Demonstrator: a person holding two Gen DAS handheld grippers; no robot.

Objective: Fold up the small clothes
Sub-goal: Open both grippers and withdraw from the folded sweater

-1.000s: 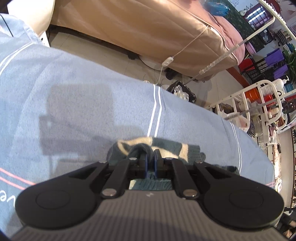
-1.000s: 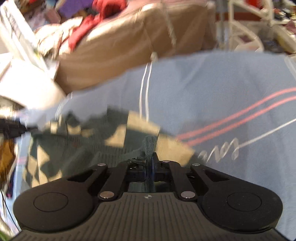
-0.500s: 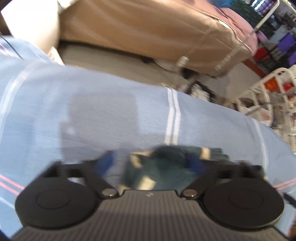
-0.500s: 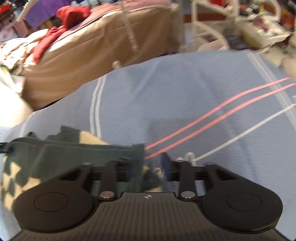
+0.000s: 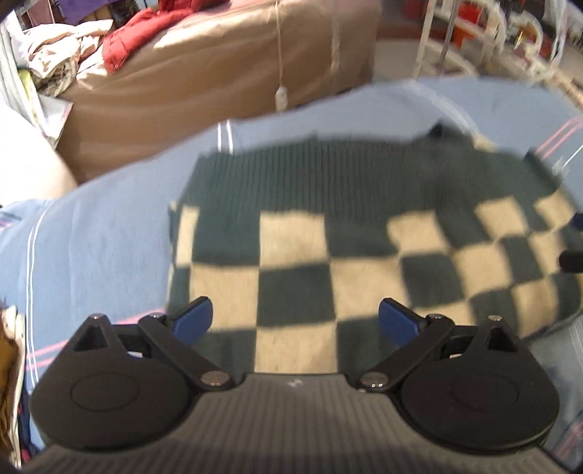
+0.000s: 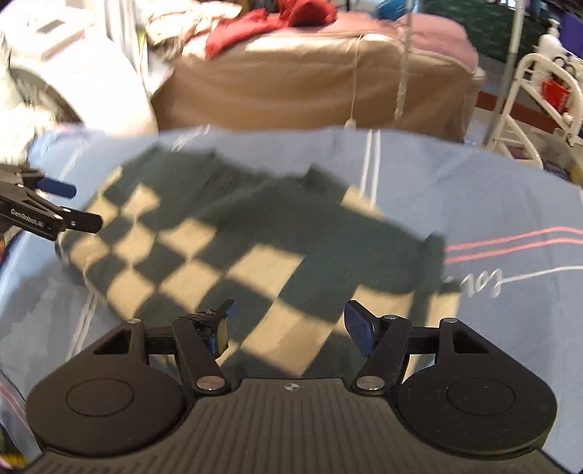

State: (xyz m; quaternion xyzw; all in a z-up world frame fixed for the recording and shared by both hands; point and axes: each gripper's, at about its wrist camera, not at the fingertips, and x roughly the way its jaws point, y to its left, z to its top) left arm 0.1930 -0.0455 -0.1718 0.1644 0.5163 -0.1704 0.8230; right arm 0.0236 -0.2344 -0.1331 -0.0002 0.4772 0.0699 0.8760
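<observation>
- Two grippers, nothing held: the left gripper (image 5: 295, 321) and right gripper (image 6: 288, 324) both hover with jaws spread wide.
- The checkered sweater (image 5: 364, 233) lies flat on the blue sheet (image 5: 91, 237), directly ahead of and below both.
- Its long axis runs left to right; judging by the views, each gripper is nearest its own end.

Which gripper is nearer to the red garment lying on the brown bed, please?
Neither clearly. Both the left gripper and right gripper hang open over the checkered sweater, the left at its left end; the red garment lies far beyond both.
</observation>
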